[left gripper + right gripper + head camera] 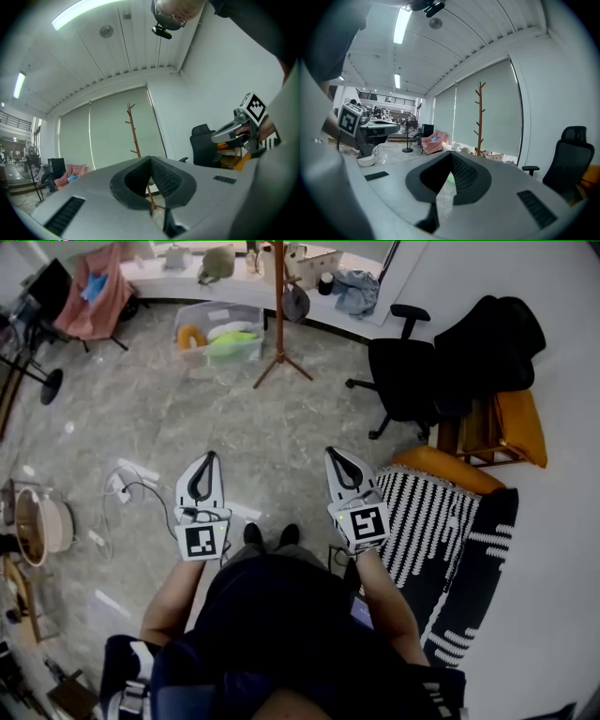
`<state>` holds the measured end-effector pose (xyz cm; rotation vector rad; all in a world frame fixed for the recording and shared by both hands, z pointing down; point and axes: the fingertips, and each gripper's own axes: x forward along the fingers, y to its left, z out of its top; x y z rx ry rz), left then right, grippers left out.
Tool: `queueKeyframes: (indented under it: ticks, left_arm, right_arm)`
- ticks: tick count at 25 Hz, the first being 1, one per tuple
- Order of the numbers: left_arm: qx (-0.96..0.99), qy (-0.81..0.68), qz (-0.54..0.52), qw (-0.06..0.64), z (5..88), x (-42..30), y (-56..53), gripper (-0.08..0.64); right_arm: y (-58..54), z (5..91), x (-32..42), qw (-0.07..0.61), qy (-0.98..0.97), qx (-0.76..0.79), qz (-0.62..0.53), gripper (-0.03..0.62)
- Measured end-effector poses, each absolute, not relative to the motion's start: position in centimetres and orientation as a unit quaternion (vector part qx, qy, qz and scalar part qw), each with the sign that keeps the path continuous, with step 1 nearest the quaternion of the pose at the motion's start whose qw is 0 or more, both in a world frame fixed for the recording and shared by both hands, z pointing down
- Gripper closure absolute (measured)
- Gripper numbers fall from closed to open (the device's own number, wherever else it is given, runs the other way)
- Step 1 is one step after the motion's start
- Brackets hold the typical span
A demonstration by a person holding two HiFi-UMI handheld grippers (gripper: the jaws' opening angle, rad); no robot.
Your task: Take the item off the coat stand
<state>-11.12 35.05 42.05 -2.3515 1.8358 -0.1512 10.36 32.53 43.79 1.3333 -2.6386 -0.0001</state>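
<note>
Head view sets the coat stand [278, 310] upright and well ahead of you, about midway between your left gripper [211, 461] and right gripper [332, 456]. Both grippers are pinched together with nothing in them. A dark item [296, 304], possibly a hat, seems to hang on the stand's right side.
</note>
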Motion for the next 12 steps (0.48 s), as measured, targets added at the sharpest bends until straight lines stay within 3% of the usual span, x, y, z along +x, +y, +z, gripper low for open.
queueKeyframes:
  ticks: [2, 4, 9, 12]
  left_arm:
    - [-0.783, 0.615, -0.051, 0.077, 42.1, -10.7, 34.8, 0.535]
    - [-0.782, 0.616, -0.05, 0.076, 42.1, -10.4, 34.7, 0.535]
    - [-0.783, 0.615, -0.049, 0.082, 42.0, -9.6, 34.0, 0.535]
    - [-0.782, 0.616, -0.051, 0.082, 42.1, -9.4, 33.8, 0.535]
  right_arm:
    - [32.1, 43.5, 10.7, 0.087, -0.89, 0.447, -0.005, 0.571]
    - [31.7, 43.4, 10.8, 0.087, -0.893, 0.442, -0.003, 0.432]
    - [30.7, 43.6, 10.9, 0.092, -0.899, 0.429, 0.0, 0.297]
    - [30.3, 43.7, 10.7, 0.09, -0.903, 0.419, -0.001, 0.255]
